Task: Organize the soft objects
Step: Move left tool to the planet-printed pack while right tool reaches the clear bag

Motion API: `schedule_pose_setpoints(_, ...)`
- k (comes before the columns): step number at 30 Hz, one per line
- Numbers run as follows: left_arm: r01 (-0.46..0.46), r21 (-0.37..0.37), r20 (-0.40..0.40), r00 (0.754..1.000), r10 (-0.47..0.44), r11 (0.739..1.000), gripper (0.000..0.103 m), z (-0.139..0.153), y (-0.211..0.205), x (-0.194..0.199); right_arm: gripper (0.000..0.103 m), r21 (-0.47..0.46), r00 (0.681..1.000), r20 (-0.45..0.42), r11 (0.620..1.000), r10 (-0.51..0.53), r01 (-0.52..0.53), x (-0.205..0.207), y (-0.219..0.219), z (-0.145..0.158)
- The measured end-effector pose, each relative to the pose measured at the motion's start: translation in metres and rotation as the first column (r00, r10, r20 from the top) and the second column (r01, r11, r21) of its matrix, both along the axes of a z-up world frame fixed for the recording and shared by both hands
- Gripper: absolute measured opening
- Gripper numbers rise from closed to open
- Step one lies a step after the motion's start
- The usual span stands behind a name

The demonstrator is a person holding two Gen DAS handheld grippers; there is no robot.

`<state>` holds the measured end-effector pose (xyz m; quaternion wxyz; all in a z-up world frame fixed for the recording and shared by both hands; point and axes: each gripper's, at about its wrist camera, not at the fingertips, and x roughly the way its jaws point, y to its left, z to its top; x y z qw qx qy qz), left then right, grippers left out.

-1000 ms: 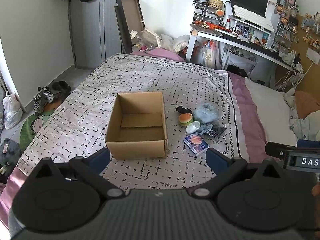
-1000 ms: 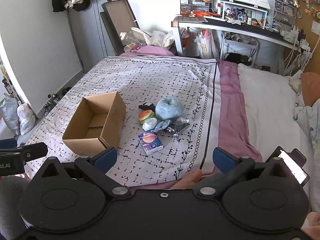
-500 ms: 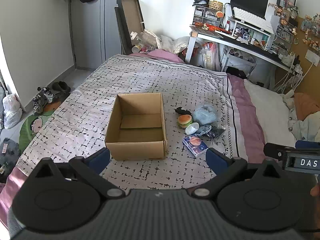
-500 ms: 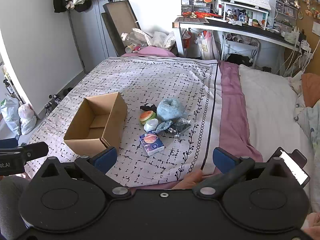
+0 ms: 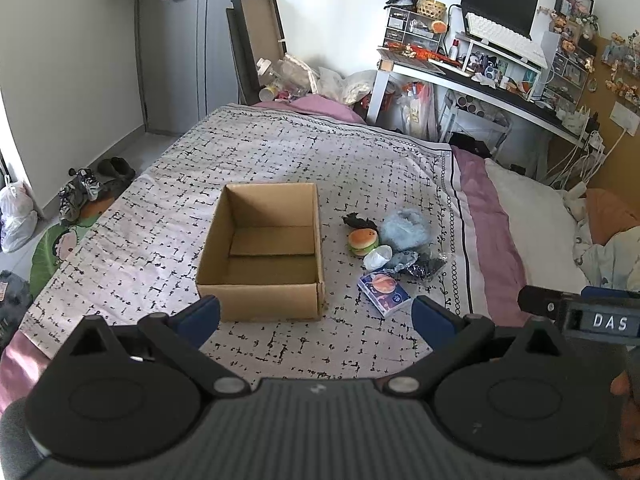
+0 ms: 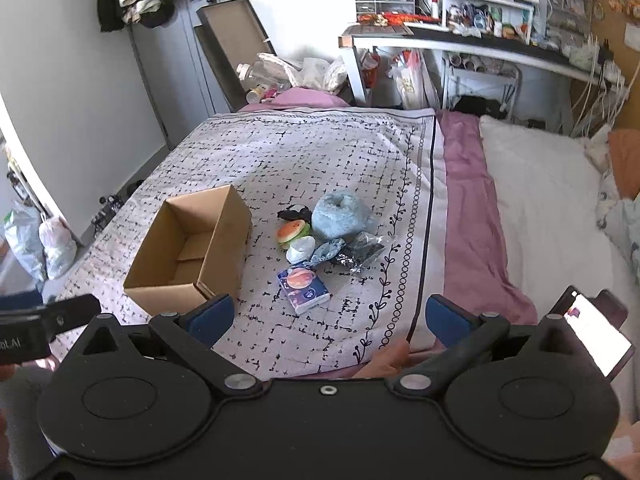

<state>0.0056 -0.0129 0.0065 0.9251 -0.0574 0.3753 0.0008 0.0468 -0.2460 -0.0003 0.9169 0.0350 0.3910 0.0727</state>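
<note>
An open, empty cardboard box (image 5: 264, 252) (image 6: 192, 256) stands on the patterned bedspread. To its right lies a cluster of soft things: a burger plush (image 5: 363, 241) (image 6: 294, 233), a fluffy light-blue bundle (image 5: 404, 230) (image 6: 340, 214), a black item (image 5: 358, 221), a white pouch (image 5: 377, 257), dark crinkly bags (image 5: 424, 266) (image 6: 360, 254) and a tissue pack (image 5: 384, 289) (image 6: 304, 285). My left gripper (image 5: 316, 316) is open and empty, just before the box. My right gripper (image 6: 328, 316) is open and empty, near the bed's front edge before the tissue pack.
The bed (image 5: 280, 152) has a pink sheet and white pillow (image 6: 540, 184) on the right. A cluttered desk (image 5: 480, 68) stands behind. Shoes and bags (image 5: 80, 188) lie on the floor at left. A lit phone (image 6: 596, 332) sits at lower right.
Both grippers have edged slightly forward toward the bed; the box and the soft things look a bit closer. Nothing was taken hold of.
</note>
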Motion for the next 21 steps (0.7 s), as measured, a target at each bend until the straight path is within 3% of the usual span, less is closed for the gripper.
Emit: schedule_pose_setpoints(21,-0.002,-0.073,-0.078,0.997,-0.004,0.997,0.099,-0.044,-0.029,0.074,0.096,0.121,0.989,-0.121,0.988,-0.084,0.098,0.079,-0.034,-0.048)
